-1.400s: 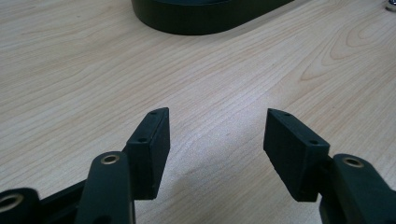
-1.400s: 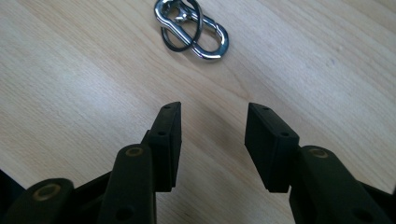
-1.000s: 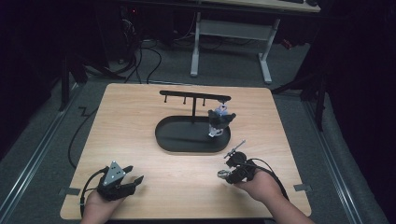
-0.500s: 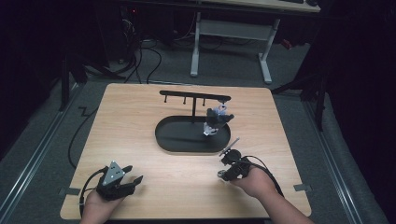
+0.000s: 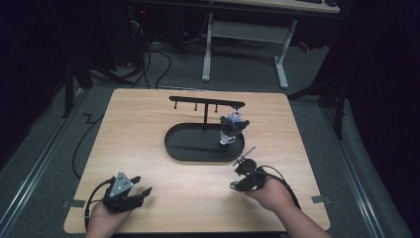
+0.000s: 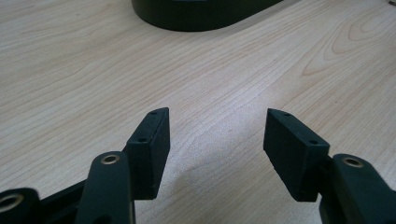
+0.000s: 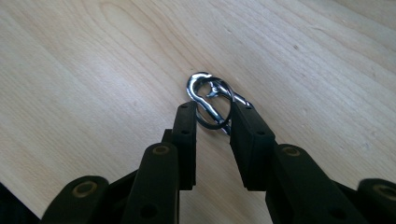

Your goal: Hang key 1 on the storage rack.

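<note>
The right gripper (image 7: 212, 112) has its jaws drawn close around a chrome clasp with a ring (image 7: 210, 100), pinching it just above the desk (image 5: 148, 124); in the high view this gripper (image 5: 236, 186) sits at about 5 o'clock on the desk, its hand (image 5: 270, 193) close to the near edge. Bare wood lies open around it at 3 o'clock, out to the right edge. Just beyond it, toward 12 o'clock, is the black oval base (image 5: 193, 146) of a stand, whose post carries a crossbar with pegs (image 5: 205, 102); a small dark-and-pale keychain figure (image 5: 232, 128) is at the bar's right end, over the base. The left gripper (image 6: 215, 135) is spread wide with nothing between its jaws, low over the wood. In the high view it (image 5: 141, 191) rests at 7 o'clock, near the front edge, well apart from the base, with open desk between.
</note>
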`<state>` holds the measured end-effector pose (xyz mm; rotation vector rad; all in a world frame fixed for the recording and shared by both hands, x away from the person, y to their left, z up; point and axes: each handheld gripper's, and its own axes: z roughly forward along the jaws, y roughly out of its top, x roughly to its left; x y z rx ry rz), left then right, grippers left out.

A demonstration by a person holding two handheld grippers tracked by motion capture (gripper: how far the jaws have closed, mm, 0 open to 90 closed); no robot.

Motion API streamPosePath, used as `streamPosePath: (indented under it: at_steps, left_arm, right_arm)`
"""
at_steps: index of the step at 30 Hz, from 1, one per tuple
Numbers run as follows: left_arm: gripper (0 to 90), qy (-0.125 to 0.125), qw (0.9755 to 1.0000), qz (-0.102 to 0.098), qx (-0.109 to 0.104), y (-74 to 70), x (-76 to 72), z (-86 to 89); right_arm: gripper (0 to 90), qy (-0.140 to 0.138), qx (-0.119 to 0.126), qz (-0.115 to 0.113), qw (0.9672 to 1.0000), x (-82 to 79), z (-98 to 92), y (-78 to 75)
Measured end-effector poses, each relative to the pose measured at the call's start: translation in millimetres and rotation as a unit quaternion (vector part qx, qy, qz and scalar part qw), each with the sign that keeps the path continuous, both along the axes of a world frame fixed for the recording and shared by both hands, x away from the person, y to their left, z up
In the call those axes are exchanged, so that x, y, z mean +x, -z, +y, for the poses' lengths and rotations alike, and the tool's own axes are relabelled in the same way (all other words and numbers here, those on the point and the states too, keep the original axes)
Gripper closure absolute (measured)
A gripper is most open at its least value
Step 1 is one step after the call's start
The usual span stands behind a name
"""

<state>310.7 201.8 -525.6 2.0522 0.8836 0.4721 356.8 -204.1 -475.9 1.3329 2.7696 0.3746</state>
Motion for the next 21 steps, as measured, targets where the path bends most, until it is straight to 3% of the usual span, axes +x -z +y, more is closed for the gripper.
streamPosePath:
  at_steps: [4, 6, 13, 16, 17, 21]
  left_arm:
    - [41.7, 0.0, 1.0, 0.002, 0.0, 0.3, 0.6, 0.4]
    - [41.7, 0.0, 1.0, 0.001, 0.002, 0.4, 0.4, 0.2]
    - [41.7, 0.001, 1.0, 0.004, 0.002, 1.5, 0.6, 0.0]
    - [41.7, 0.001, 1.0, 0.005, 0.002, 1.6, 0.6, -0.1]
    - [41.8, 0.001, 1.0, 0.005, 0.002, 1.5, 0.6, -0.1]
    - [41.8, -0.001, 1.0, 0.006, 0.002, 1.4, 0.9, 1.2]
  right_arm:
    - [69.4, 0.0, -0.008, -0.002, 1.0, -0.1, 1.3, 1.5]
    - [61.3, 0.018, -0.005, -0.001, 0.9998, 2.4, -0.7, 3.0]
    - [51.2, 0.033, -0.011, -0.009, 0.9994, 6.3, -3.0, 5.6]
    - [52.4, 0.035, -0.013, 0.0, 0.9993, 6.3, -1.6, 7.1]
    - [54.0, 0.021, -0.015, -0.004, 0.9996, 7.5, -2.1, 8.2]
    - [62.4, 0.025, -0.011, -0.001, 0.9996, 7.3, 0.1, 7.6]
